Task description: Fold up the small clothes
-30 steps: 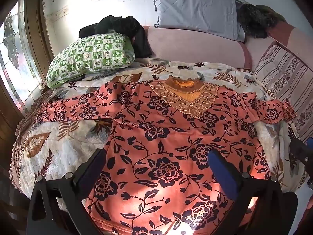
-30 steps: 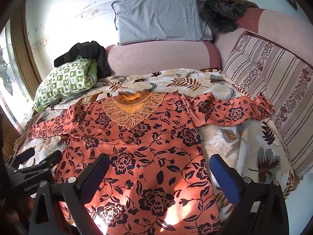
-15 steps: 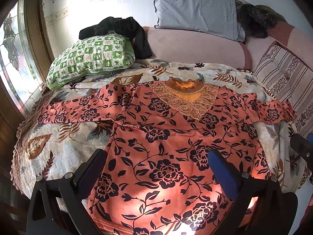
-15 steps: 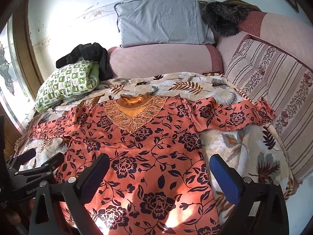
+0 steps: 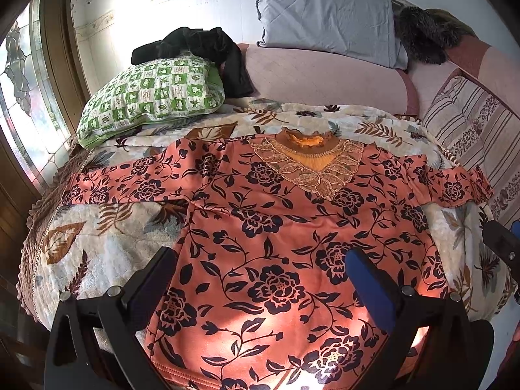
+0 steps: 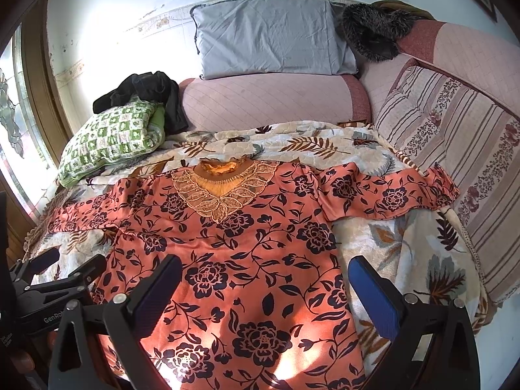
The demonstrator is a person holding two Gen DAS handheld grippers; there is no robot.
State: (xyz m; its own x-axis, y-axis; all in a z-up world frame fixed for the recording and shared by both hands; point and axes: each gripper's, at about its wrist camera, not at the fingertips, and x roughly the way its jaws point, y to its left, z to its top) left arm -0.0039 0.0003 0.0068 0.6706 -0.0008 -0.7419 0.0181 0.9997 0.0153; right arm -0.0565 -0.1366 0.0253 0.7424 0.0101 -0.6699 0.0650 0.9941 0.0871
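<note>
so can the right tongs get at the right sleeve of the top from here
Probably yes. The right tongs are open and empty, and the right sleeve lies flat on the blanket ahead and to their right, with nothing on it or in between.

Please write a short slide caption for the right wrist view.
Open right gripper above a flat orange floral blouse on a leaf-print blanket, sleeves spread.

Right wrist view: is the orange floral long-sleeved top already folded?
No, the orange floral long-sleeved top lies spread flat on the leaf-patterned blanket with both sleeves stretched out sideways.
</note>
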